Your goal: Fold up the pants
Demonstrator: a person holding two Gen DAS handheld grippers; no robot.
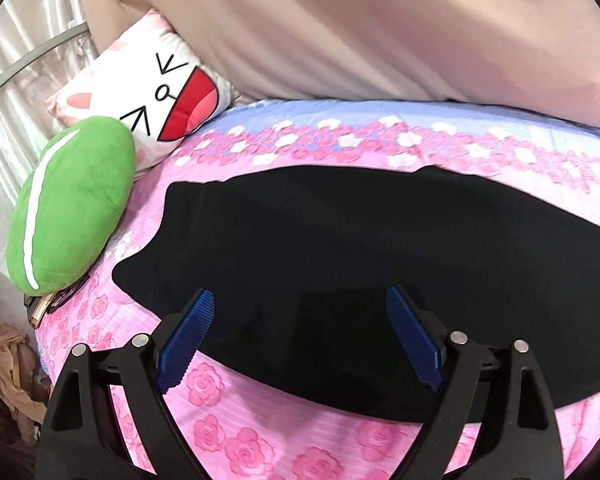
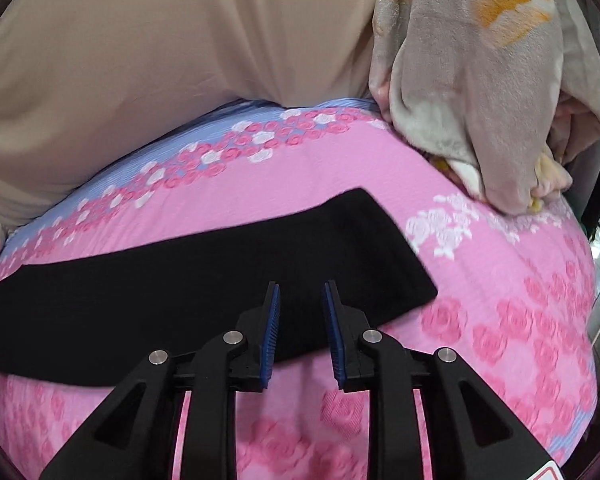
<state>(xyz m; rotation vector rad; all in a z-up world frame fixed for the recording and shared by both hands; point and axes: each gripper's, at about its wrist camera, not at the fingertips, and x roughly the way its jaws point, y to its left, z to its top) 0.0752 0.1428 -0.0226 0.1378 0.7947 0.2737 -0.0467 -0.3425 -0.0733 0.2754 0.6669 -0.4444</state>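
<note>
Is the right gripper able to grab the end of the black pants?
Probably yes. The right gripper hangs over the flat black fabric pants near their cut end, jaws slightly apart, and nothing lies between them on the pink rose-print bedsheet.

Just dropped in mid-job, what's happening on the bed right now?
A person is holding a pair of tongs in each hand over black pants laid flat on a pink rose bedsheet. The pants look already folded lengthwise, one leg on the other. The left tongs are wide open above the waist end; the right tongs are narrowly open near the leg end. Neither grips anything. A green cushion lies at the side.
</note>
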